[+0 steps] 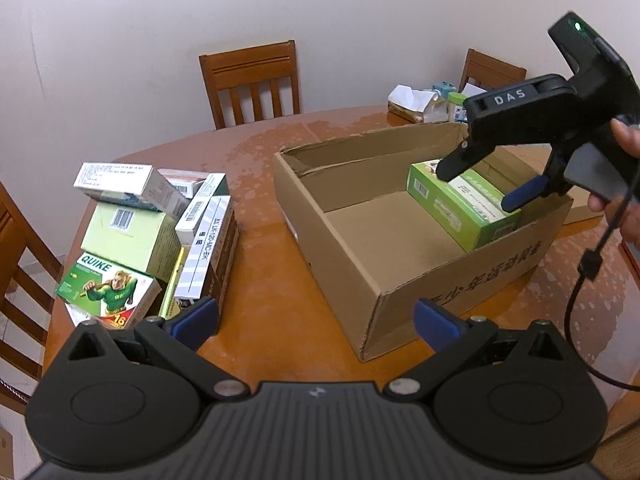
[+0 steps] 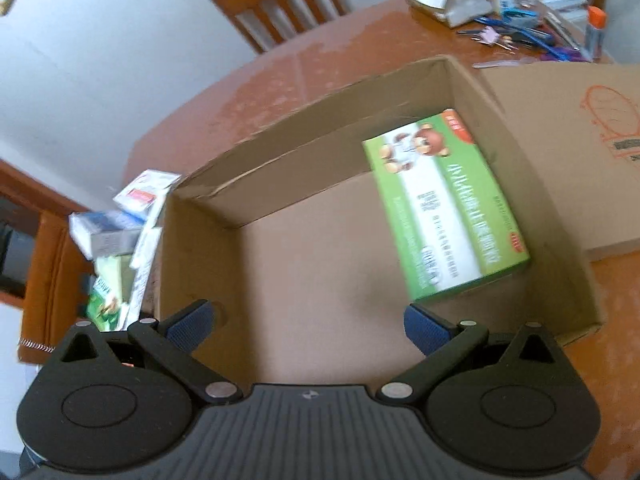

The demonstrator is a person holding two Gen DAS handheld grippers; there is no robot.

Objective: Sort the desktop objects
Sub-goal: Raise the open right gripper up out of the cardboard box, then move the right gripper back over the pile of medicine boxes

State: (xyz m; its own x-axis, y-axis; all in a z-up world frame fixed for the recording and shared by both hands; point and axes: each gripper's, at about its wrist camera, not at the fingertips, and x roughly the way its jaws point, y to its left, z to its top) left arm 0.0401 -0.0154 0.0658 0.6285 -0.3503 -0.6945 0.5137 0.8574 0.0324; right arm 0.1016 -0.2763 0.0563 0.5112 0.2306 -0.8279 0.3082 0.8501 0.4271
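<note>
An open cardboard box (image 1: 352,256) (image 2: 224,204) stands on the brown table. A green medicine box (image 1: 460,204) (image 2: 444,204) lies inside it against the right wall. My right gripper (image 1: 480,188) (image 2: 308,324) hovers open above the cardboard box, its fingers apart from the green box and empty. A pile of medicine boxes (image 1: 152,232) (image 2: 120,232) sits left of the cardboard box, with a QUIKE box (image 1: 108,288) at its front. My left gripper (image 1: 316,324) is open and empty over the table between the pile and the cardboard box.
Two wooden chairs (image 1: 252,80) (image 1: 488,68) stand at the far side. Tissues, a jar and small clutter (image 1: 428,104) (image 2: 500,4) lie at the back right. A flat cardboard sheet (image 2: 568,144) lies right of the box. A hand (image 1: 628,184) holds the right gripper.
</note>
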